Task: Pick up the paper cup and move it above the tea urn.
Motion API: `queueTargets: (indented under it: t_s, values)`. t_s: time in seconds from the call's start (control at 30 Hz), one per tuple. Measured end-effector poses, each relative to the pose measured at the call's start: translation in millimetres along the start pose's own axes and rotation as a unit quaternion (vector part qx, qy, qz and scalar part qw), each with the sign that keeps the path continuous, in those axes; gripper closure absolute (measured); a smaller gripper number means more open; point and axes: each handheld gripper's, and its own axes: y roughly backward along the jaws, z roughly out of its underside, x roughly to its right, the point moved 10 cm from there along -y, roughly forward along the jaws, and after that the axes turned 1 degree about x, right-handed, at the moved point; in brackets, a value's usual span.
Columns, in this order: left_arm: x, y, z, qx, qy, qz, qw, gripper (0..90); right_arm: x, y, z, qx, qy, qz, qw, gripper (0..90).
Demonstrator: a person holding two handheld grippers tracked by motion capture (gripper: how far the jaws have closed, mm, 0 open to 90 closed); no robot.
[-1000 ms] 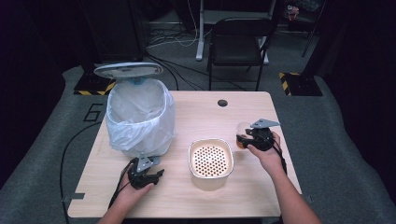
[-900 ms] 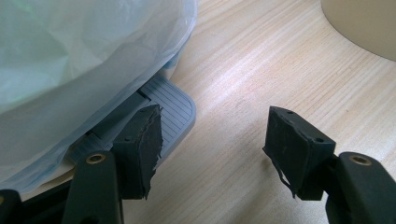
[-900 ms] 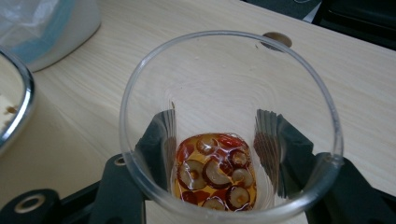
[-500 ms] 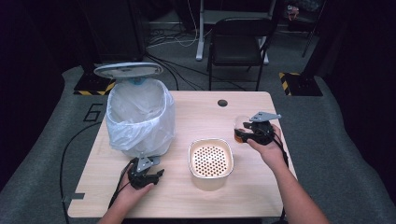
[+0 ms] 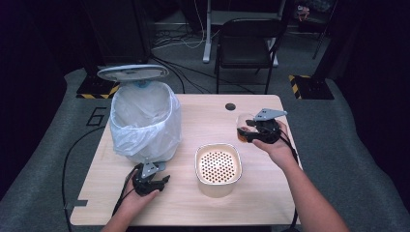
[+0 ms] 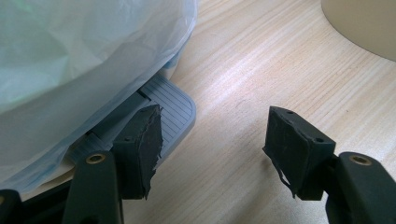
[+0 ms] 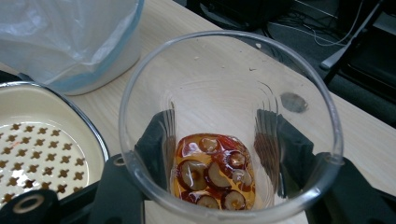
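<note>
Both grippers show in the high view: the right gripper (image 5: 246, 133) is raised above the table's (image 5: 203, 121) right side, pinching a clear glass (image 5: 243, 126) – amber liquid in its bottom – just beyond the cream perforated basket (image 5: 218, 166). Near the front left edge, the left gripper (image 5: 157, 180) rests on the wood at the foot of the bag-lined bin (image 5: 144, 123), whose lid (image 5: 133, 73) stands up.

Left gripper view: its jaws stand spread with bare wood between them – the left pad touches or hovers over the bin's grey pedal (image 6: 170, 109).

Right gripper view: both pads press the glass's (image 7: 224, 130) walls, and round dark slices (image 7: 212, 175) sit in the liquid.
</note>
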Motion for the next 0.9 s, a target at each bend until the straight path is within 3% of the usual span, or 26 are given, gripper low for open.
queueTargets:
  t_s: [0.23, 0.47, 0.67, 0.9]
  values:
    - [0.0, 0.0, -0.1, 0.000, 0.000, 0.000, 1.0000, 36.6, -7.1, -3.6, -10.7, 0.020, 0.028, -0.017, 0.9993, 48.6]
    - [0.0, -0.1, -0.1, 0.001, -0.001, -0.001, 1.0000, 36.6, -15.5, -5.8, -19.8, 0.040, 0.075, -0.027, 0.9960, 48.6]
    - [0.1, -0.2, -0.1, 0.001, -0.001, -0.002, 1.0000, 36.6, -21.8, -7.8, -27.2, 0.055, 0.116, -0.034, 0.9911, 48.6]
    - [0.0, -0.1, 0.0, 0.001, 0.000, -0.002, 1.0000, 36.6, -27.7, -8.9, -33.2, 0.077, 0.135, -0.039, 0.9870, 48.6]
